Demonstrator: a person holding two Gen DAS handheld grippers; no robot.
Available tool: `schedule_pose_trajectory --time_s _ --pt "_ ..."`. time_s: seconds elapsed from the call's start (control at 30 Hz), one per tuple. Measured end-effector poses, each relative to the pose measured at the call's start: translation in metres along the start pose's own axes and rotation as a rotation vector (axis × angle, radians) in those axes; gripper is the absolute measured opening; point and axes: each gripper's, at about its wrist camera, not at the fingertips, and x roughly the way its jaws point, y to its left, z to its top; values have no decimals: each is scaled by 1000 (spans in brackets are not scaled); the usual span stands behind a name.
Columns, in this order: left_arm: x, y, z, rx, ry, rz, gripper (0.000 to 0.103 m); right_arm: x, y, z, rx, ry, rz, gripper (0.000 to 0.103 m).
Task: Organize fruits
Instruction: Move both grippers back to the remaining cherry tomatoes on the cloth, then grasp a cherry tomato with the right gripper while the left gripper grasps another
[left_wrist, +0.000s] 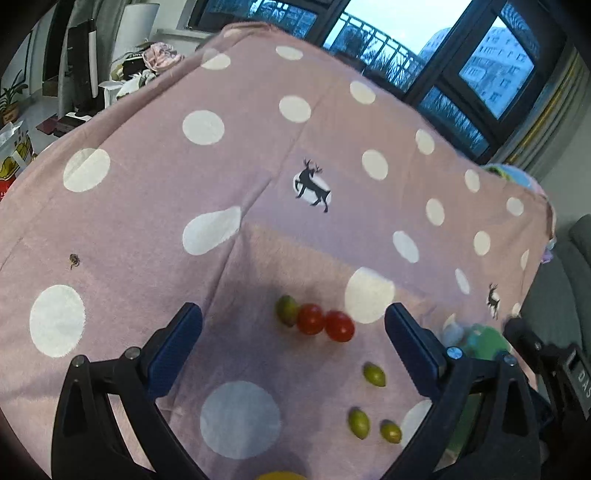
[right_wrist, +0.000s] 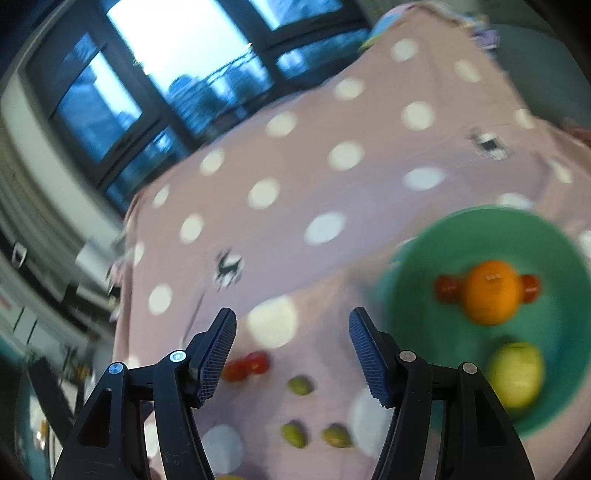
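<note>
1. Jaws: left gripper (left_wrist: 293, 325) and right gripper (right_wrist: 291, 332) both spread wide, holding nothing.
2. Green bowl (right_wrist: 424, 266) right of the right gripper holds an orange (right_wrist: 491, 295), two red tomatoes (right_wrist: 445, 288) and a pale green apple (right_wrist: 515, 373).
3. Loose fruit: two cherry tomatoes (left_wrist: 325, 324) touching, small green olives (left_wrist: 374, 374) nearby.
4. Surface: pink polka-dot cloth (left_wrist: 147, 206); windows (left_wrist: 480, 66) behind.

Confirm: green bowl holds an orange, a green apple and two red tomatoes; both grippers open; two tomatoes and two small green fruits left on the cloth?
Not quite. The left wrist view shows four small green fruits on the cloth, not two. The rest holds: green bowl with orange, green apple and two tomatoes; left gripper and right gripper open.
</note>
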Motion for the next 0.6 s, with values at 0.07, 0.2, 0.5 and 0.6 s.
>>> schedule_pose_trajectory --time_s 0.07,0.2,0.5,0.6 --pt "8 -1 0 16 21 -2 98 23 10 -1 -22 56 13 64" --pt "25 -5 -1 42 83 -29 84 63 18 -8 -43 153 25 53" --pt "60 -2 -3 31 219 -45 39 122 7 -30 15 337 97 29" --pt "65 1 -3 20 238 -40 39 128 5 -32 30 357 108 29"
